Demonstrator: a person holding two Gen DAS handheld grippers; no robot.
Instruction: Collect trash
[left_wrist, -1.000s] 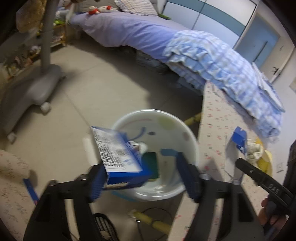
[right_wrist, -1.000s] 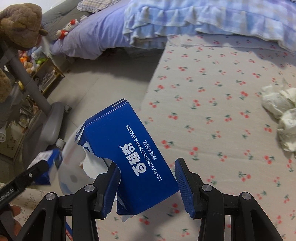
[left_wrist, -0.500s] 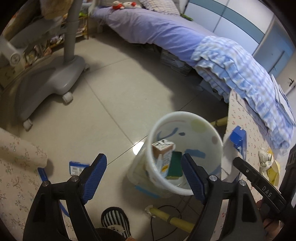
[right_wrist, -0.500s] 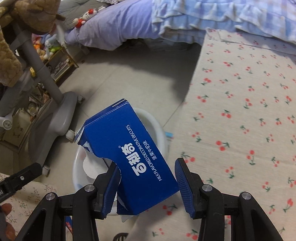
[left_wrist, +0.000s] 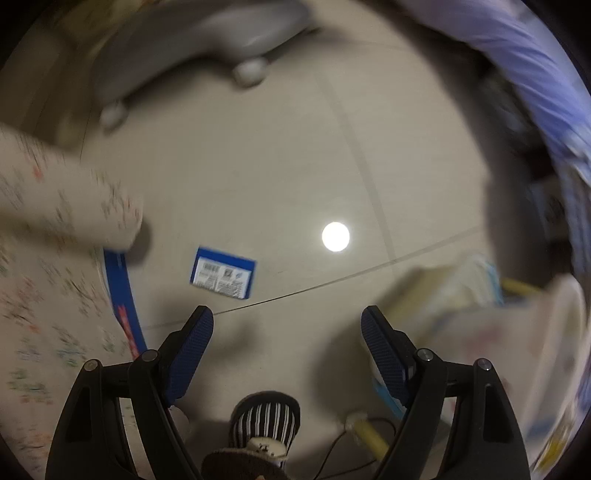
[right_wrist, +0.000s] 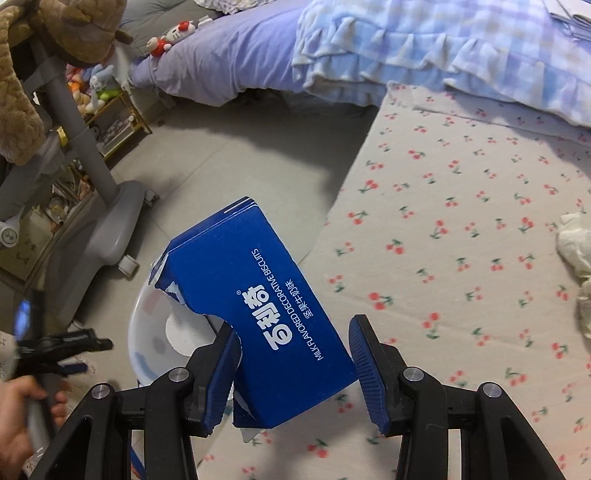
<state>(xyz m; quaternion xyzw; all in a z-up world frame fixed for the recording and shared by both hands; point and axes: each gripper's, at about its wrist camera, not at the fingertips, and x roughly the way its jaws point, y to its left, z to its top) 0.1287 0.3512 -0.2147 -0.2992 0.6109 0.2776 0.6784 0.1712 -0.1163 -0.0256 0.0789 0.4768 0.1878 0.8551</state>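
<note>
Bed (right_wrist: 229, 55) with lilac sheet and blue-checked ruffled quilt (right_wrist: 443, 48) across the far side of the right wrist view; cherry-print table (right_wrist: 461, 221) filling the right half, its left edge bordering the tiled floor (right_wrist: 229, 155). Grey wheeled stand (right_wrist: 99, 221) at far left, a brown plush toy (right_wrist: 22, 74) draped over it. White bin (right_wrist: 155, 332) on the floor just left of the table edge, partly hidden behind the blue biscuit box (right_wrist: 258, 302). Right tongs (right_wrist: 293, 354) clenched on this torn-open box, which is held tilted above the bin and the table edge, the pads pressing both its sides. Crumpled white tissue (right_wrist: 576, 251) on the table at the right margin. Left tongs (left_wrist: 286, 343) released, jaws wide apart with nothing between them, pointing down at the floor; in the right wrist view they appear blurred at lower left, gripped by a hand (right_wrist: 18, 413). Small blue-and-white carton (left_wrist: 222, 272) lying flat on the floor, beyond the tips of the left tongs and apart from them. Striped slipper (left_wrist: 264, 417) at the near edge, between the tong arms. Left wrist view is motion-blurred
</note>
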